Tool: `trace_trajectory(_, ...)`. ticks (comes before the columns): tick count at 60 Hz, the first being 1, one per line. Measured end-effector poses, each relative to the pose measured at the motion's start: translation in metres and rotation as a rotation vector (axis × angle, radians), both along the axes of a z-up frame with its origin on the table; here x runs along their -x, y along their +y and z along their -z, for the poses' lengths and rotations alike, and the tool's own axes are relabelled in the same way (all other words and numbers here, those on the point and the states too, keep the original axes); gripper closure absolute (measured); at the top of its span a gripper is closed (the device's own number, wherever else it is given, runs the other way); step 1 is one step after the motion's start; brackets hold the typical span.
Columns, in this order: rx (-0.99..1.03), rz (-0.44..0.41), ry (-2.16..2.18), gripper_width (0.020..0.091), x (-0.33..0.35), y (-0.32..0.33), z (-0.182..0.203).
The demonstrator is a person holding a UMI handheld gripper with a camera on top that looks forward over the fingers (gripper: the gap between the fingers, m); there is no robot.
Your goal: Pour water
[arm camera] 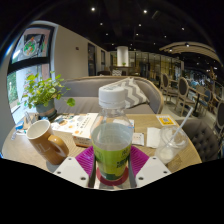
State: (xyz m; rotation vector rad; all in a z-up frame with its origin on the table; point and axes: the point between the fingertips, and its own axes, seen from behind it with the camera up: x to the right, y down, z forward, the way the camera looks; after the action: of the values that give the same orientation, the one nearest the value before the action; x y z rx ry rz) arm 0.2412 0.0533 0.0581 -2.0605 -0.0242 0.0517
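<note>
Between your fingers: the bottle, clear plastic with a white cap and a green label, stands at the near edge of the round table.
Bottle axis: long axis vertical, cap pointing straight up, base low between the pads.
Your gripper: clenched on the bottle; a magenta pad presses its lower body on the left and the other on the right, white finger tips showing below.
Your hand: out of view behind the camera; the fingers reach level and straight ahead over the table.
Label text: green with pale marks, too small for you to read; no brand can be told.
Just left of the bottle: a tan mug, tilted, handle toward the bottle.
Just right of it: a clear glass standing upright on the table.
Beyond the bottle: printed cards and white papers lying flat; their writing is illegible.
Further left: a potted plant by the window.
Far back: a curved sofa, chairs and ceiling lights.
</note>
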Motion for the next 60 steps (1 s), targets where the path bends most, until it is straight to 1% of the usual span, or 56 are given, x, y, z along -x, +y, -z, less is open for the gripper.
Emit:
trace_trajectory(6, -0.004, 0.010, -0.013, 0.0583, -0.001, -0.002, -0.001)
trace_trajectory(9, 0.033, 0.019, -0.003, 0.0553, -0.001, -0.005, 0.004)
trace_trajectory(10, 0.051, 0.022, 0.001, 0.0519, -0.001, -0.006, 0.007)
trace_trajectory(15, 0.134, 0.036, 0.017, 0.0258, 0.000, -0.019, 0.016)
trace_trajectory(16, 0.146, 0.042, 0.017, 0.0234, -0.001, -0.022, 0.016)
trace_trajectory(18, 0.163, 0.054, 0.015, 0.0269, -0.002, -0.029, 0.012)
trace_trajectory(21, 0.179, 0.071, -0.003, 0.0246, -0.003, -0.041, 0.004)
trace_trajectory(31, 0.226, 0.085, -0.095, 0.0250, 0.006, -0.098, -0.044)
trace_trajectory(41, 0.244, 0.091, -0.106, 0.0252, 0.042, -0.170, -0.093)
trace_trajectory(48, 0.241, 0.111, -0.104, 0.0252, 0.064, -0.217, -0.122)
trace_trajectory(56, 0.236, 0.129, -0.074, 0.0246, 0.086, -0.257, -0.141)
trace_trajectory(60, 0.237, 0.116, -0.060, 0.0250, 0.099, -0.271, -0.144)
